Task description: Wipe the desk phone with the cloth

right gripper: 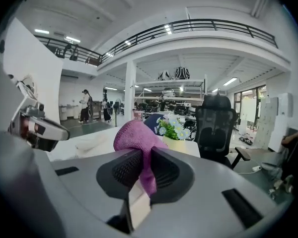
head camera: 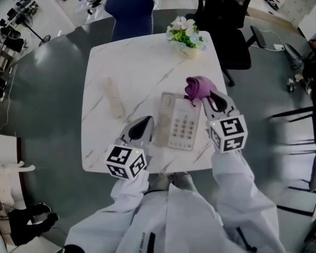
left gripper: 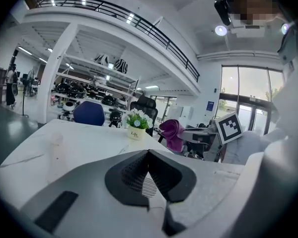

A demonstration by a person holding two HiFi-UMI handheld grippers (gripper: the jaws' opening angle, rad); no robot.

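Centre of head view: desk phone (head camera: 176, 121) is lying on the white marble table (head camera: 142, 62), with a pale handset (head camera: 114, 96) lying apart at its left. Right gripper (head camera: 217, 103) is hovering at the phone's upper right corner, purple cloth (head camera: 199, 87) bunching out past its tips. Left gripper (head camera: 142, 126) is sitting just beside the phone's left edge. Flower pot (head camera: 186, 36) is standing near the table's top edge.

Left gripper view: jaws are pressing together, nothing between them.

Right gripper view: jaws are clamping tight on the cloth, which is bulging above them at frame centre.
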